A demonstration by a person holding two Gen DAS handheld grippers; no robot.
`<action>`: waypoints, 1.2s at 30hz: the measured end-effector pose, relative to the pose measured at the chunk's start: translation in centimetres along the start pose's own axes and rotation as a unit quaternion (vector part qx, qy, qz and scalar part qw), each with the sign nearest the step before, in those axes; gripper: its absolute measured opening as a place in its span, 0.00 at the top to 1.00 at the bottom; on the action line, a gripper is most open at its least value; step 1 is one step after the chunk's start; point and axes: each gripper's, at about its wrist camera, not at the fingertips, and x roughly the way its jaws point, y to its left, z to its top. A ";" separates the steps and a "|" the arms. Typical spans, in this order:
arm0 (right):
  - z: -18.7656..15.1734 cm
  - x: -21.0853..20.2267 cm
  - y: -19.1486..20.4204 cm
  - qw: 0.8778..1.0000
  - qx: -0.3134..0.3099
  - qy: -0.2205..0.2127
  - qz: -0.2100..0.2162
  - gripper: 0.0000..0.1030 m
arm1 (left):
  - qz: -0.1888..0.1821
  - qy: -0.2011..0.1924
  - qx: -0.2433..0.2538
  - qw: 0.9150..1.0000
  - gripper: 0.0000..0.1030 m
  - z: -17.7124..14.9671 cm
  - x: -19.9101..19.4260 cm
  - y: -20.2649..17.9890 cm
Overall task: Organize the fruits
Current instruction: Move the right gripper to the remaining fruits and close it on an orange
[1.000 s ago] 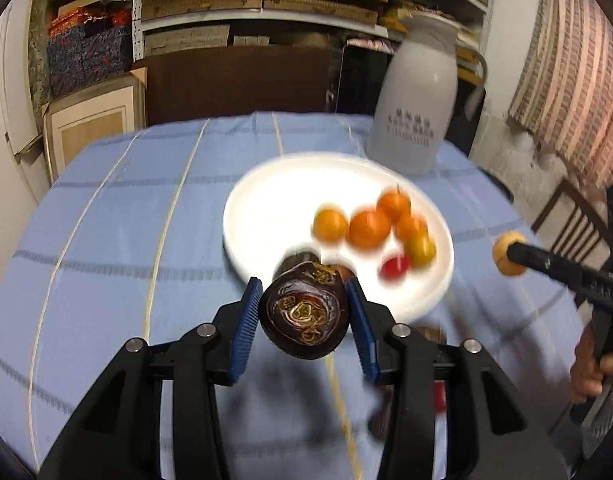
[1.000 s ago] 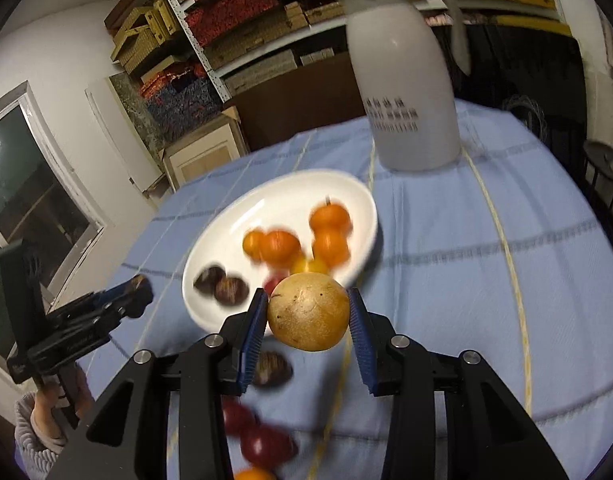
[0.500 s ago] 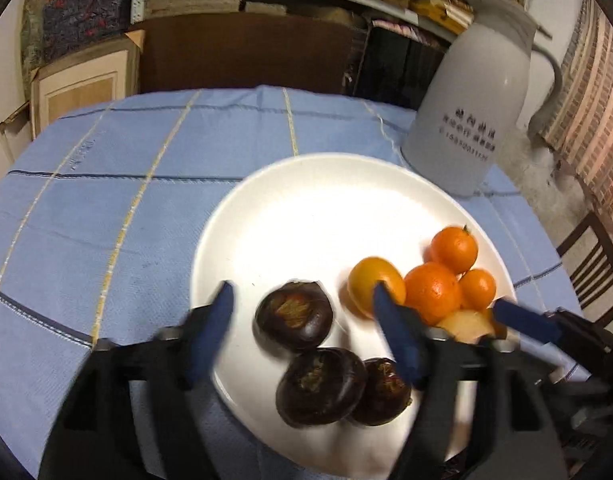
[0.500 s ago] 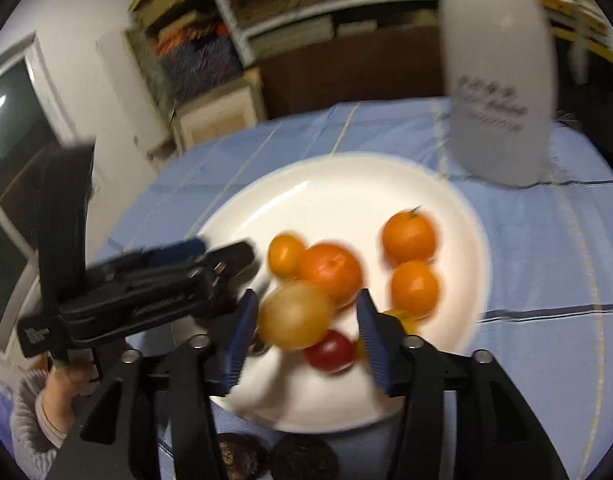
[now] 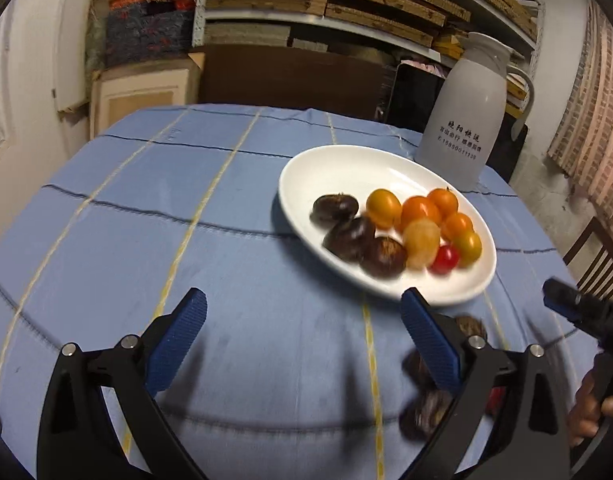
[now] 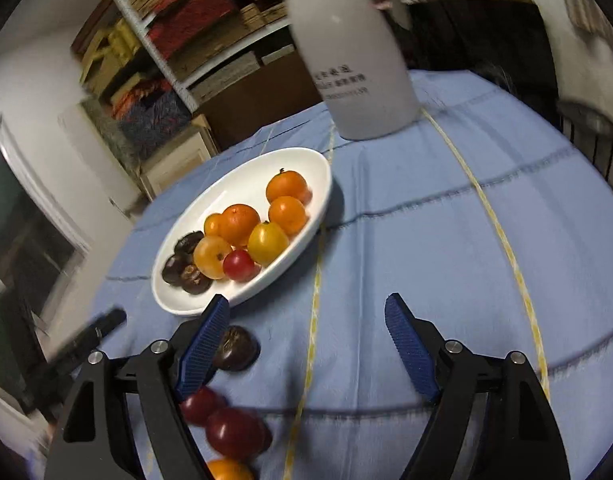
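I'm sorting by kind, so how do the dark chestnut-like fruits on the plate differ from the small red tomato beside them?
The dark fruits are brown-black and dull with a rough patch; the red tomato is bright and glossy. Each dark fruit is larger than the tomato. There are three dark fruits but one red tomato on the plate. Both lie loose on the white plate, near its closer edge.

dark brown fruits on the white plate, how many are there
3, clustered at the white plate's left, near side: one farthest back, one in the middle, one nearest the rim beside the pale yellow fruit. More could be hidden behind them.
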 end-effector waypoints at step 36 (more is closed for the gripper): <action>-7.1 -4.0 4.7 0.990 -0.139 -0.011 -0.017 0.10 | 0.080 -0.043 0.041 0.995 0.05 -2.1 -3.7 -1.2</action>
